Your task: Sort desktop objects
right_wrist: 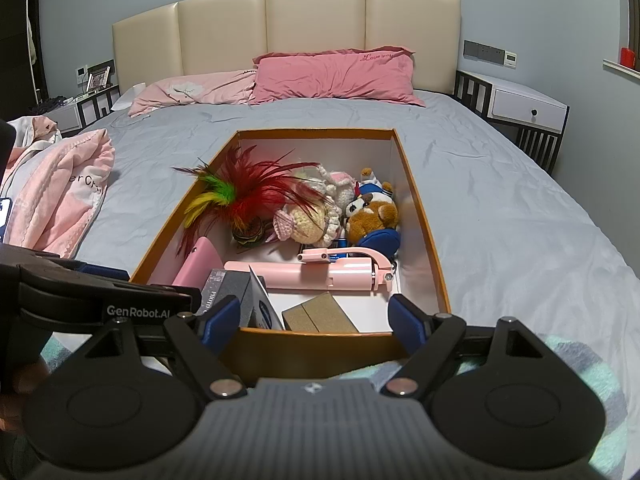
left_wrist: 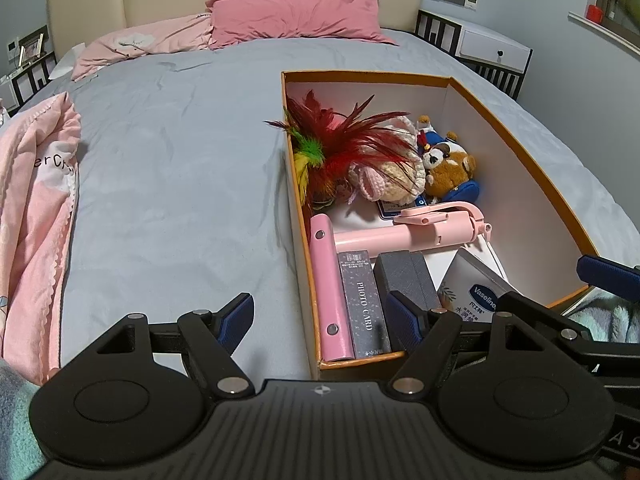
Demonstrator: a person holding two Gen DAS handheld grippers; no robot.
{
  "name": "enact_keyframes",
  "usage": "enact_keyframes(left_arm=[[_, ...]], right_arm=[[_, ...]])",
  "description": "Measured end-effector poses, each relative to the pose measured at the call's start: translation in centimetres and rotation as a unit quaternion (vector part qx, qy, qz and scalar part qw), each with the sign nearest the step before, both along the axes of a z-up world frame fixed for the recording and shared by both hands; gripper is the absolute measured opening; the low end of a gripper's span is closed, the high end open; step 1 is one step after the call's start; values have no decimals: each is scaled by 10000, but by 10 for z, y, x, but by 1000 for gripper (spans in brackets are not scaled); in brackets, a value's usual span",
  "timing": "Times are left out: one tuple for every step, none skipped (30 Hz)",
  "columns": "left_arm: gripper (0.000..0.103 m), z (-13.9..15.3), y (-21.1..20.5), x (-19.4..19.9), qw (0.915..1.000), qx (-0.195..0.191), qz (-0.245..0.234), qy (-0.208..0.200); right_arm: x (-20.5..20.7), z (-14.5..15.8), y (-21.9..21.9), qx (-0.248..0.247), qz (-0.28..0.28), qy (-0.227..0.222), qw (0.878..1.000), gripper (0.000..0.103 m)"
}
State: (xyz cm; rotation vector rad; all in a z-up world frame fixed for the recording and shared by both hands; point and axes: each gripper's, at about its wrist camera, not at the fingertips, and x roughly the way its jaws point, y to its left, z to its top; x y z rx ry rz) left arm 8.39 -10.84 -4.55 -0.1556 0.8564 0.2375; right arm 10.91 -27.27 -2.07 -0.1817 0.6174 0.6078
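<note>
Orange-rimmed box (right_wrist: 424,216) sits on the grey bedsheet (left_wrist: 180,184), already packed: plush toys at its far end, pink selfie stick (right_wrist: 320,274) mid-box, flat cartons upright at near end, likely saving space. Left gripper (left_wrist: 320,316) and right gripper (right_wrist: 314,318) both spread, empty.
</note>
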Motion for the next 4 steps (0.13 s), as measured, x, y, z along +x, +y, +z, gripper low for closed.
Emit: enact_keyframes(left_arm=[[85, 0, -1, 0, 10000, 25, -5, -3], [85, 0, 0, 0, 10000, 47, -12, -4], [85, 1, 0, 0, 10000, 60, -13, -4], [85, 0, 0, 0, 10000, 60, -14, -5]], right_arm=[[0, 0, 0, -3, -1, 0, 10000, 82], [0, 0, 0, -5, -2, -2, 10000, 82], [0, -1, 0, -6, 1, -3, 10000, 82], [0, -1, 0, -10, 7, -5, 10000, 82]])
